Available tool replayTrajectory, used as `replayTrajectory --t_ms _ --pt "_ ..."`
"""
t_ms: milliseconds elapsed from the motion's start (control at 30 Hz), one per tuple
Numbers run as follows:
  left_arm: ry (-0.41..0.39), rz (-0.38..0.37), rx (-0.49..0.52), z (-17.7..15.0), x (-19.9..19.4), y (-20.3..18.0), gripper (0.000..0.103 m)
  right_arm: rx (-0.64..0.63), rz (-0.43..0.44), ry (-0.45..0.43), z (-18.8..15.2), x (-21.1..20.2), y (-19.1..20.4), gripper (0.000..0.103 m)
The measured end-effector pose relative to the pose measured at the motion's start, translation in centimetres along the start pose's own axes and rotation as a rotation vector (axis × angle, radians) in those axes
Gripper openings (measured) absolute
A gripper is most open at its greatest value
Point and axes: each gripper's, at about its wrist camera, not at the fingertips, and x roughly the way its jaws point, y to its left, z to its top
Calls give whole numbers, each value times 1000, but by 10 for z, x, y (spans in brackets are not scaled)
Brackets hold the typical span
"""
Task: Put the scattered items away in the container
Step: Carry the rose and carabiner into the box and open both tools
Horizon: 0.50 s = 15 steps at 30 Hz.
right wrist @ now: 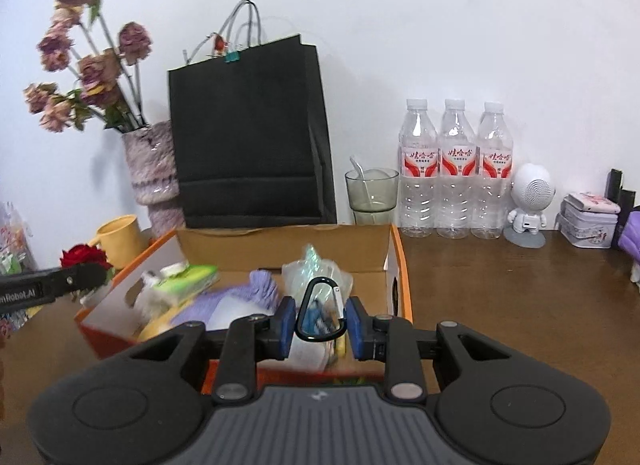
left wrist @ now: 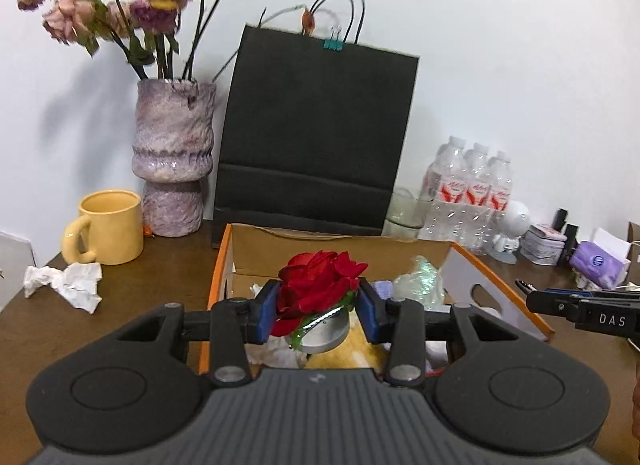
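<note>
An open cardboard box with orange edges (left wrist: 219,265) (right wrist: 402,265) stands mid-table and holds several items: a green packet (right wrist: 188,279), purple cloth (right wrist: 240,301), clear wrapping (left wrist: 420,279). My left gripper (left wrist: 318,305) is shut on a red rose (left wrist: 316,289) with a silver round base (left wrist: 326,331), held above the box's near left part. My right gripper (right wrist: 320,323) is shut on a black carabiner (right wrist: 320,311), held above the box's near edge. A crumpled white tissue (left wrist: 66,283) lies on the table left of the box.
Behind the box stand a black paper bag (left wrist: 316,137), a purple vase of dried flowers (left wrist: 172,157), a yellow mug (left wrist: 108,227), a glass with a spoon (right wrist: 372,195), three water bottles (right wrist: 456,169), a white speaker figure (right wrist: 528,205), tins (right wrist: 588,221), a purple pack (left wrist: 596,265).
</note>
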Motion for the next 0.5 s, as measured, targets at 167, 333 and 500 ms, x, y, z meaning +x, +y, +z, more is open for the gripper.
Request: replayTrajectory --t_ms 167,333,500 --pt "40 9 29 -2 35 1 41 -13 -17 47 4 40 -4 26" --pt "73 24 44 -6 56 4 52 -11 -30 92 2 64 -9 27" --pt "38 57 57 -2 53 4 100 14 -8 71 3 63 -13 79"
